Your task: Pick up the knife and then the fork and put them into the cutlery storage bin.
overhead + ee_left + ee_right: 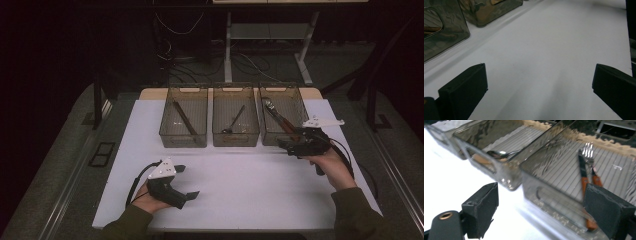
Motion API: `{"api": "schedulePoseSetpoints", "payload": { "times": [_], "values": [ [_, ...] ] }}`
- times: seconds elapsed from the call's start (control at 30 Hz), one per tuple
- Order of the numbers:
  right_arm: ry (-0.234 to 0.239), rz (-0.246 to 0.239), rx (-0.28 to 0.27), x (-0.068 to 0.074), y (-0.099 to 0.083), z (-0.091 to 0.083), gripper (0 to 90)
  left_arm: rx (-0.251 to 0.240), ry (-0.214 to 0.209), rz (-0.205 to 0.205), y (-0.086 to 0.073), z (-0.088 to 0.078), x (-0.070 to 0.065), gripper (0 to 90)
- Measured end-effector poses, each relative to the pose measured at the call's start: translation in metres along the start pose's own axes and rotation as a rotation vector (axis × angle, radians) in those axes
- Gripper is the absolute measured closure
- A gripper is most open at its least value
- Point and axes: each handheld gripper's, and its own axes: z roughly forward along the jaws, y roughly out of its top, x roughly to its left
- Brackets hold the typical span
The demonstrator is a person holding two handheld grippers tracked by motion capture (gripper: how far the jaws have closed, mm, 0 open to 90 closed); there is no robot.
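Observation:
Three smoky see-through bins stand in a row at the back of the white table (pixel 250 185). The right bin (pixel 302 107) (pixel 554 195) holds two forks with orange-brown handles (pixel 278 119) (pixel 583 171). A spoon (pixel 235 120) (pixel 499 153) lies in the middle bin (pixel 218 136), and a long brown utensil (pixel 184 119) lies in the left bin (pixel 165 131). My right gripper (pixel 289 148) (pixel 544 212) hovers open at the right bin's front wall, with nothing between its jaws. My left gripper (pixel 186 181) (pixel 539 92) rests open over bare table at the front left.
Beyond the table's far edge are a dark floor, cables and the legs of a desk frame (pixel 228 55). A cable trails from each gripper toward the person's sleeves at the near edge.

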Motion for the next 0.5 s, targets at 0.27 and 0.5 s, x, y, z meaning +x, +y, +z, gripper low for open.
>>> {"api": "schedulePoseSetpoints", "payload": {
  "times": [0.27,0.5],
  "values": [
    [0.036,-0.037,0.003,0.015,-0.021,-0.007,13.5,0.004,0.0,0.0,0.0,0.0,-0.001,0.0],
    [0.079,-0.065,-0.019,0.029,-0.035,-0.014,13.5,0.002,0.002,0.005,0.0,0.0,-0.002,0.0]
  ]
}}
